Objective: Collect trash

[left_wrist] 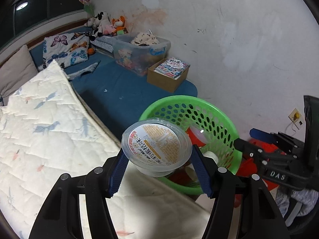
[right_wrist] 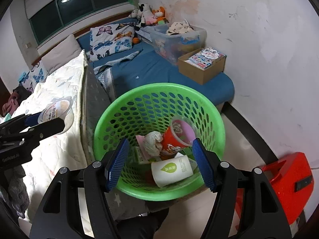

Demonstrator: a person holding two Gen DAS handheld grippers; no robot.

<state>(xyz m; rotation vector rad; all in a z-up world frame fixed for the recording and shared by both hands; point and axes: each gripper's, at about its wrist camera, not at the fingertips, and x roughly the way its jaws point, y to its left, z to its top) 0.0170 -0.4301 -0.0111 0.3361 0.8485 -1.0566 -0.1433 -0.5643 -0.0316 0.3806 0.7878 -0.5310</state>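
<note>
Cup [left_wrist: 157, 149] in transit: my left claw [left_wrist: 157, 159] pinches it over the bed [left_wrist: 49, 139], just short of the basket [left_wrist: 219, 117].
Next, I judge: carry over rim, release. My right claw [right_wrist: 159, 159] hangs spread, empty, above the basket.

A big white wall [right_wrist: 269, 45] with dark scuff marks and a pinkish stain stands behind a bed with a blue sheet [right_wrist: 151, 67]. On the bed lie a butterfly pillow [right_wrist: 111, 37], some stuffed toys [right_wrist: 149, 16], a clear plastic box [right_wrist: 179, 37] and a brown cardboard box [right_wrist: 201, 65] with picture books in it, and a white quilt [left_wrist: 39, 119] covers the nearer side. A dark window [right_wrist: 75, 6] above the bed shows a round lamp shining in the glass, and a red stool [right_wrist: 287, 181] stands on the pale floor [right_wrist: 243, 139].
</note>
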